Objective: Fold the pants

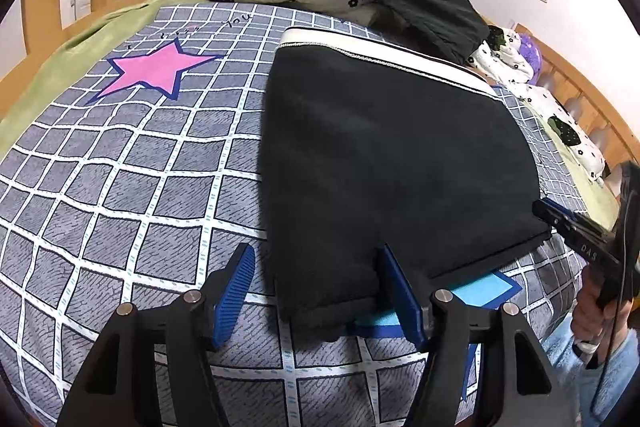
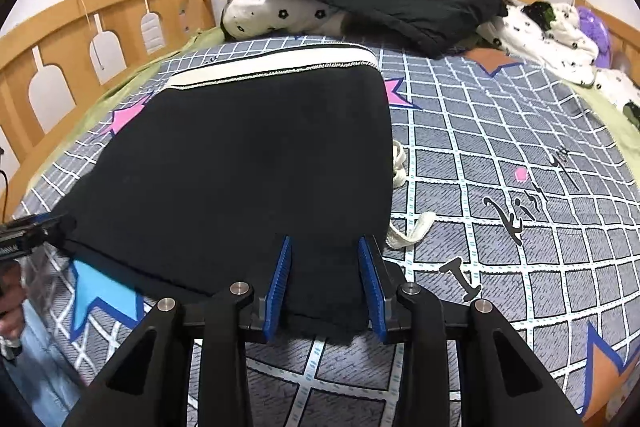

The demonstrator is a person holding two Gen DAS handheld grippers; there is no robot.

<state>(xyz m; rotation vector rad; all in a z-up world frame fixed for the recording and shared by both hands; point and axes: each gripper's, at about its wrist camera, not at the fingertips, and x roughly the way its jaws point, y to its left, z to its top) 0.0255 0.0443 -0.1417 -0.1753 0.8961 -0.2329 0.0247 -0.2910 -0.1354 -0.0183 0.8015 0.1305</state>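
Black pants (image 1: 392, 163) flat on checked bedsheet (image 1: 120, 187). Left gripper (image 1: 320, 291) spread wide around pants' near corner. Right gripper (image 2: 326, 287) also wide, over other near corner.

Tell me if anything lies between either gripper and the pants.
Nothing visible does. The left gripper and right gripper are both open with the near hem of the black pants already between their fingers on the bedsheet.

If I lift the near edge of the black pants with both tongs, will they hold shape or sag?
The black pants will likely sag between the grips: they lie limp and flat on the checked bedspread. The thick, matte cloth probably won't slip from the ribbed blue pads.
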